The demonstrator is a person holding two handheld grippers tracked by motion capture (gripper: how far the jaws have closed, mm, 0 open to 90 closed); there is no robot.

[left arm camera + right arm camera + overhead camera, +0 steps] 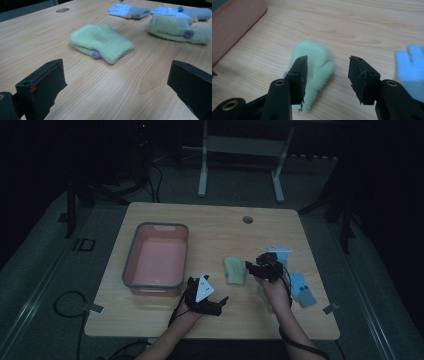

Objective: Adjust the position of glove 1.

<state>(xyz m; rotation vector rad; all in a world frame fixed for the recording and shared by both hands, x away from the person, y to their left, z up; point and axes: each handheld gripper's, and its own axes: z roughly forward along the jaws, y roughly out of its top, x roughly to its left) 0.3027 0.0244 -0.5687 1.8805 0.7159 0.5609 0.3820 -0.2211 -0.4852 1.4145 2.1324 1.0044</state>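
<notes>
A pale green mitten [235, 270] lies flat on the wooden table [210, 227], thumb to one side [101, 43]. My right gripper [256, 266] hovers just to its right, jaws apart with nothing between them. In the right gripper view the mitten [317, 65] lies on the wood below and behind the left jaw of my right gripper [328, 60]. My left gripper [220, 306] sits low near the front edge, pointing right at the mitten, its jaws wide apart [116, 67] and empty. A second green mitten [175, 30] lies farther right.
A pink bin with a grey rim [131, 255] stands empty at the left of the table. Two light blue gloves [302, 290] [277, 251] lie at the right side. A round cable hole [247, 219] is at the back.
</notes>
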